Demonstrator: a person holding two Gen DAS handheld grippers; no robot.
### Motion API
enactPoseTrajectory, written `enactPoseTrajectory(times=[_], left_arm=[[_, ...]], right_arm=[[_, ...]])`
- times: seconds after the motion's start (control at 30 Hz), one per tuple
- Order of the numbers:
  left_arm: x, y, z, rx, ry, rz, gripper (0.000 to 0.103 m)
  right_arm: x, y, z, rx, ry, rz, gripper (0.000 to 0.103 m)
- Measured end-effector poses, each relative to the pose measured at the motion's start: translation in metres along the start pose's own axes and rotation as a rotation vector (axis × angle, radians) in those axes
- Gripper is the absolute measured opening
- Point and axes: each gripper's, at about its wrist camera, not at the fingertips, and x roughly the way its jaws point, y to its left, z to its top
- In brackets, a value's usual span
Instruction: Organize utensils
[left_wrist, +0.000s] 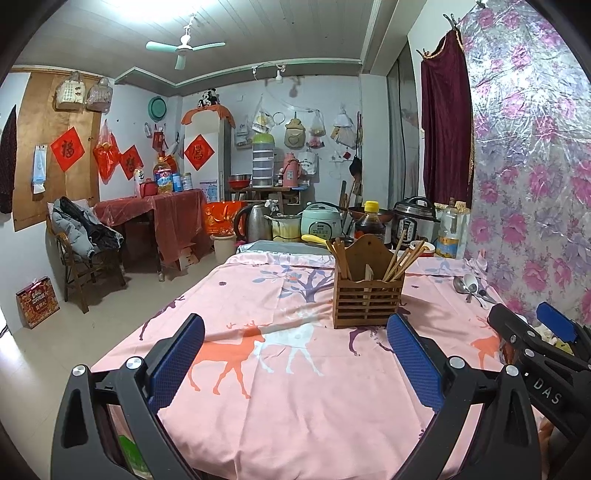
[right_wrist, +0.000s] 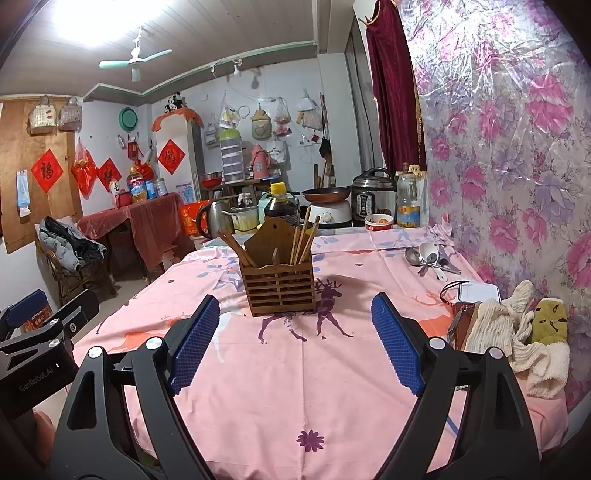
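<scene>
We hold both grippers low over a table draped in a pink deer-print cloth, each with its blue pads spread wide and nothing between them: the right gripper nearest in its own view, the left gripper likewise in the other. Ahead, at twelve o'clock, stands a slatted wooden utensil holder with chopsticks leaning in its outer compartments. Farther off at two o'clock, a loose cluster of spoons lies on the cloth near the floral wall covering. We judge the metal and white spoons stiff, light and slick, best pinched across the handles, one at a time, since they overlap. Only the right wrist view shows the white-lidded container and the crumpled towels at three o'clock; the left wrist view alone shows the floor and a chair at nine o'clock.
</scene>
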Motion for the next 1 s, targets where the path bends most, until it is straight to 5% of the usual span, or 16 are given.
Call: enactPoseTrajectory(times=[1.0], left_arm=[[-0.0007,0.0013,-0.0015,-0.004,0.002,-0.001,0.097]], right_arm=[[-0.0007,0.0006,-0.0007,0.0,-0.001,0.001,0.082]])
